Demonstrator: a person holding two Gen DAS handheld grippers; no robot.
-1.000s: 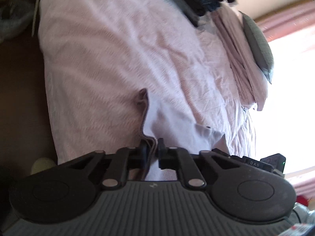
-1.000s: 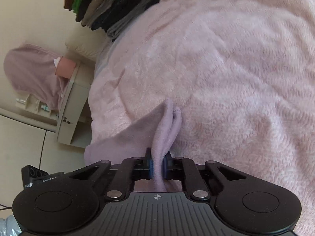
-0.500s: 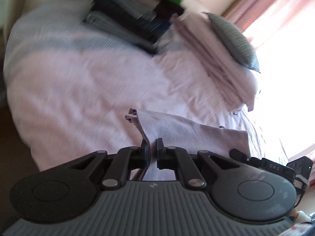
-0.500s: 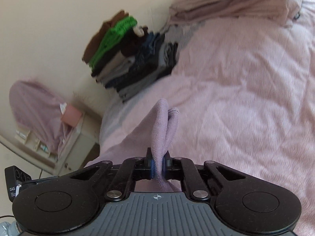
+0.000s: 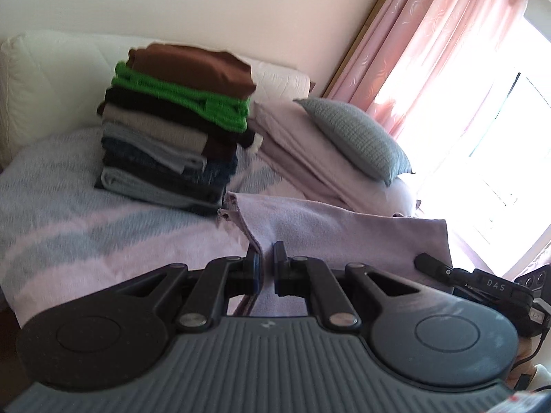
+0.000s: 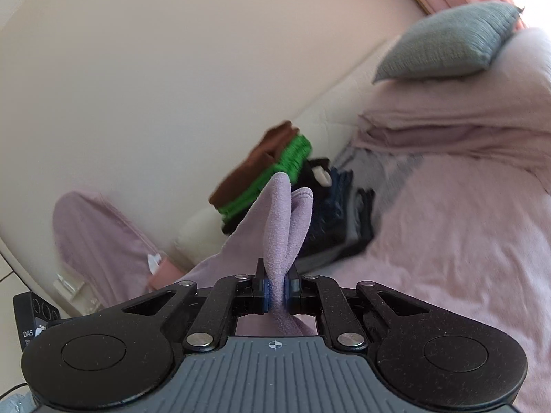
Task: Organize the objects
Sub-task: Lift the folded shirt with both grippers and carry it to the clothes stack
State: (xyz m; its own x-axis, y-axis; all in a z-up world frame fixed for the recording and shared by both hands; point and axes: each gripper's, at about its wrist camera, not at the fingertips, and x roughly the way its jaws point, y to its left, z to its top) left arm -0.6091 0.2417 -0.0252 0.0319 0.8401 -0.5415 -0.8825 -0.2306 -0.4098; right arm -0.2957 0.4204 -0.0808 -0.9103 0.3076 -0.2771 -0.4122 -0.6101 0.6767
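I hold a lilac cloth (image 5: 344,230) stretched between both grippers above the bed. My left gripper (image 5: 266,268) is shut on its left corner; the cloth runs right toward the other gripper. My right gripper (image 6: 278,284) is shut on the cloth's other corner (image 6: 286,220), which stands up in a fold between the pads. A stack of folded clothes (image 5: 179,124), with brown on top and green below it, sits on the bed behind the cloth; it also shows in the right wrist view (image 6: 275,175).
The pink bedspread (image 6: 447,258) fills the foreground, grey-striped on the left (image 5: 69,213). A grey pillow (image 5: 358,137) lies on folded pink bedding (image 5: 303,158) at the head. Pink curtains (image 5: 430,34) and a bright window are right. A pink-draped bedside unit (image 6: 103,241) stands left.
Both grippers have lifted and tilted up with the cloth. The views swung from the bedspread to the clothes stack, the wall and the window. The cloth now hangs taut between them.
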